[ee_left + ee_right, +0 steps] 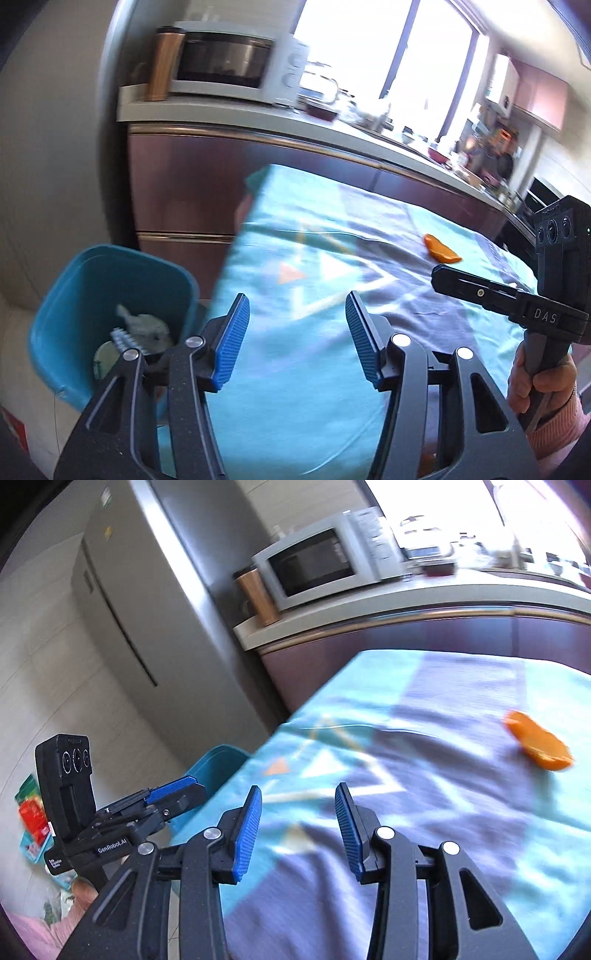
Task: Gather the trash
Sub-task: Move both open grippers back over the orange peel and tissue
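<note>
At the left of the scene, a teal plastic bin (110, 317) stood on the floor just beside the near-left corner of the desk (295, 387), which was covered by a turquoise and grey patterned cloth. The bin held crumpled pale wrappings and what looked like a blister pack; finer detail was blurred.

Over the near part of the desk, the left gripper (297, 338) was empty, its blue ribbed pads spread apart with only cloth visible between them. The right gripper (298, 825) was likewise empty, its pads parted somewhat less widely.

Step in hand, as judged: with trash already in the bin and both grippers empty, the work stood between one deposit and the next pick-up.

At the far right of the desk lay the remaining item, a curved orange piece of peel (537, 746), alone on the cloth and well apart from both grippers. It appeared thin, cupped and lying flat.

Next move, as judged: the right gripper, the closer one, would need to reach right and away, lower its pads astride the peel's edge, and close gently.
</note>
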The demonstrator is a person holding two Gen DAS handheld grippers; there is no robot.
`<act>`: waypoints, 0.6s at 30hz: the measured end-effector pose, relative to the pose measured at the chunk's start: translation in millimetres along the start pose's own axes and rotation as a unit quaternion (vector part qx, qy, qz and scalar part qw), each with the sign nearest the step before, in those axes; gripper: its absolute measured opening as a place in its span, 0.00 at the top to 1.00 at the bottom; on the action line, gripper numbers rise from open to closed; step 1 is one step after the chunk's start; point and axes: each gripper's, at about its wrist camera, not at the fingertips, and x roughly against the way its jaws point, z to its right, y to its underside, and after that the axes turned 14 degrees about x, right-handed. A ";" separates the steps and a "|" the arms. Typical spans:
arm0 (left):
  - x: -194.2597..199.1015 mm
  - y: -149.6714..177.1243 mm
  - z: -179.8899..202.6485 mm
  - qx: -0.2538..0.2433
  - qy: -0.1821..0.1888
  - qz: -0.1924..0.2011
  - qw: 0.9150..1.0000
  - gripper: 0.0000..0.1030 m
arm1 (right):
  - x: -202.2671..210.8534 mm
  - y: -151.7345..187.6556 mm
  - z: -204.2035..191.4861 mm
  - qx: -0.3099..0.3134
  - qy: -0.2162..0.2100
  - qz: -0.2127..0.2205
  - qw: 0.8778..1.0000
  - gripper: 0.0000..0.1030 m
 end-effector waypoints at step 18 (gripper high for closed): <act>-126.6 12.7 176.6 -0.125 0.060 -0.098 0.985 0.39 | 153.4 84.3 142.3 -0.120 0.239 0.056 0.962 0.56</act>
